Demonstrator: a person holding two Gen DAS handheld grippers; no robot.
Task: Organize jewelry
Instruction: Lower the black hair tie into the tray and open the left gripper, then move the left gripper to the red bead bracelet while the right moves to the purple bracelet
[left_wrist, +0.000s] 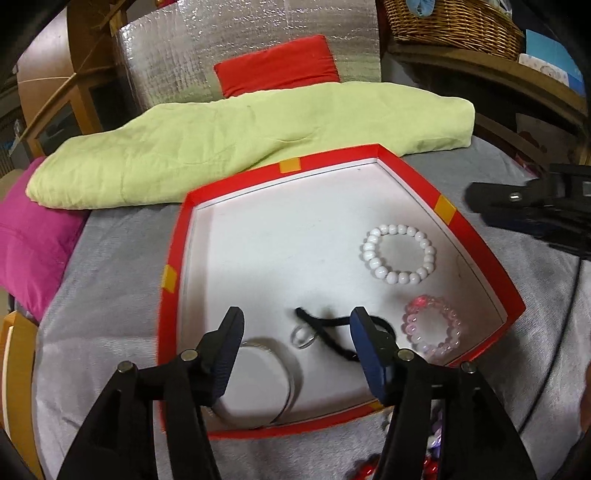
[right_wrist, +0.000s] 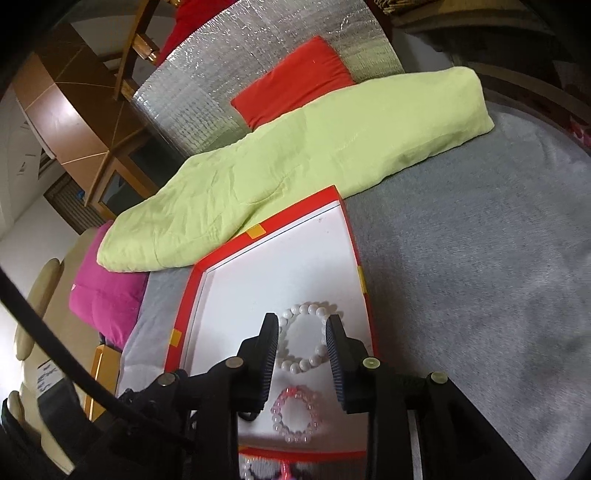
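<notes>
the left gripper hangs with jaws wide apart and nothing between them, over the near edge of the red box. below its tips lie a black cord, a clear ring and a silver bangle. right of them sits a pink bracelet, with a white bracelet farther back. the right gripper is also spread and empty, above the white bracelet. a green cloth lies beyond the box.

Red-rimmed white tray, white bead bracelet, pink bead bracelet, black cord inside
</notes>
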